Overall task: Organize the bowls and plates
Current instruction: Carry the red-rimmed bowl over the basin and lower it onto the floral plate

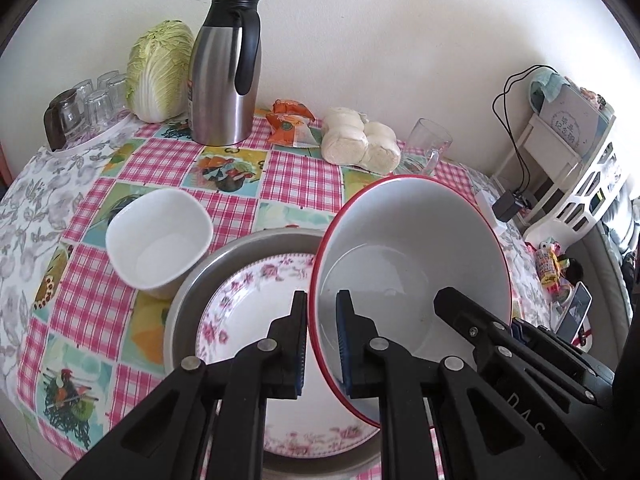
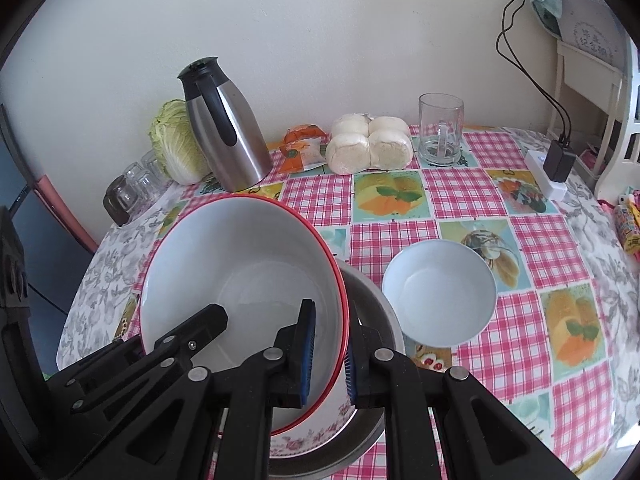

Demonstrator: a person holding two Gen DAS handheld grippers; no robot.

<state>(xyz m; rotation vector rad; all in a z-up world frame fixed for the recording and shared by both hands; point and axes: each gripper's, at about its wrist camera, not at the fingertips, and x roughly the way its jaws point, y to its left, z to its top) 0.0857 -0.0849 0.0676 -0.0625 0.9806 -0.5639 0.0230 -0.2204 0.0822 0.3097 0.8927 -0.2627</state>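
a round table under a pink gingham oilcloth (image 2: 460, 192) printed with fruit and vegetable squares stands against a plain cream wall, a grey floral cloth showing at its edges. both my tongs are clamped on one big red-rimmed bowl (image 1: 412, 256): my left gripper (image 1: 322, 344) pinches its rim at the bowl's 9 o'clock, one blue pad inside and one outside, jaws nearly closed, and my right gripper (image 2: 330, 354) does the same on the opposite rim at 3 o'clock. the bowl hangs tilted over a floral plate (image 1: 248, 300) that lies inside a metal basin (image 1: 192, 276). a squarish white bowl (image 1: 158, 236) sits on the cloth at the basin's 10 o'clock, touching or nearly touching its rim; in the right wrist view a round white bowl (image 2: 440, 292) sits just beside the basin at 3 o'clock. along the wall, from 10 to 1 o'clock, stand upturned glasses (image 1: 100, 100), a napa cabbage (image 1: 160, 72), a steel thermos jug (image 1: 224, 72), orange snack packets (image 1: 292, 120), bagged steamed buns (image 2: 368, 144) and a glass mug (image 2: 440, 130). at 2 o'clock a white rack (image 1: 580, 176) holds a card with chinese characters too blurred to read, a black cable running to a charger (image 2: 560, 160). my right tong's arm shows raised letters that look like "das".
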